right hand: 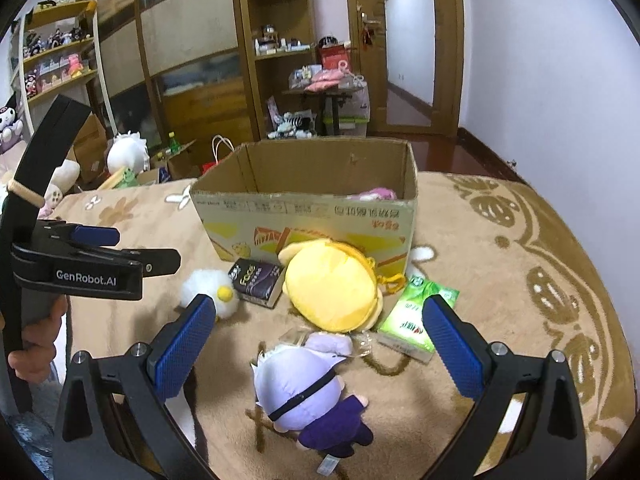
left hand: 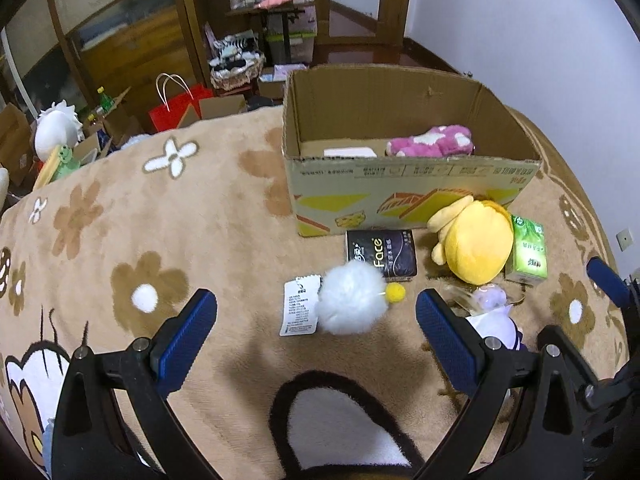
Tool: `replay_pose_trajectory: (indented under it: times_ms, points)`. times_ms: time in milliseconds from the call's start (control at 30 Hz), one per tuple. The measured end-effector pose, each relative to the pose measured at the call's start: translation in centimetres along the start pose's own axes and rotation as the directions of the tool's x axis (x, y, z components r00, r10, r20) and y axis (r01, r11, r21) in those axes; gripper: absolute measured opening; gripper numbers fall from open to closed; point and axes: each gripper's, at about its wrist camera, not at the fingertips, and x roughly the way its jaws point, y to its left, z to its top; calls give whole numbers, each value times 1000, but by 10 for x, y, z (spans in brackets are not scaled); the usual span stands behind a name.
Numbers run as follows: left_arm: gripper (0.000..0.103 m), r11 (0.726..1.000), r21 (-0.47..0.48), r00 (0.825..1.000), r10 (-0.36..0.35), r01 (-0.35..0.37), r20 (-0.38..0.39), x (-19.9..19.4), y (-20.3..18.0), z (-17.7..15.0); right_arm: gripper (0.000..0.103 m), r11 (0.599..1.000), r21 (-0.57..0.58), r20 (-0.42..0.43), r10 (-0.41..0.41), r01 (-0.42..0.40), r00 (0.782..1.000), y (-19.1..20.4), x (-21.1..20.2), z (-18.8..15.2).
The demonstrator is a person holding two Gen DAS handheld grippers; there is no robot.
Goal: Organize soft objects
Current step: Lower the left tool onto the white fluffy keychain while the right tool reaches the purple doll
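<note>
Left gripper (left hand: pixel 316 320): black frame, blue cross-hatched rubber pads, jaws spread wide and empty, hovering over the blanket with the white pompom between the fingers' line of sight.
Right gripper (right hand: pixel 320 332): same build, released and holding nothing, poised above the purple doll.
Purple doll (right hand: pixel 308 392): smooth fabric, round pale-lilac head, dark purple body, a black band across the head; lying on the blanket nearest the right camera.
White pompom (left hand: pixel 350 298): fluffy, ball-shaped, with a small yellow felt bead and a printed paper tag (left hand: pixel 299 306) lying flat beside it.
Yellow plush (left hand: pixel 474 240): short-pile, rounded dome shape with stubby limbs, leaning against the box front.
Black tissue pack (left hand: pixel 380 254): glossy rectangular wrapper, lying just before the box, touching the pompom's far side.
Green tissue pack (left hand: pixel 527 254): shiny rectangular wrapper, just beside the yellow plush.
Cardboard box (left hand: pixel 400 184): corrugated, open-topped, printed yellow front, on the blanket.
Pink plush (left hand: pixel 432 142): shaggy pink with white patches, inside the box at its right side.
Blanket (left hand: pixel 180 232): tan fleece, brown and white flower pattern.
Hand (right hand: pixel 38 344): gripping the left gripper's handle.
</note>
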Motion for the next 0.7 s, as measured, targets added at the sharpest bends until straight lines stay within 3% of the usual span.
replay_pose_trajectory:
  times_ms: [367, 700]
  points:
    - [99, 1000, -2, 996, -4, 3, -88, 31, -2, 3, 103, 1000, -22, -127, -4, 1, 992, 9, 33, -16]
    - [99, 1000, 3, 989, -29, 30, -148, 57, -7, 6, 103, 1000, -6, -249, -14, 13, 968, 7, 61, -30]
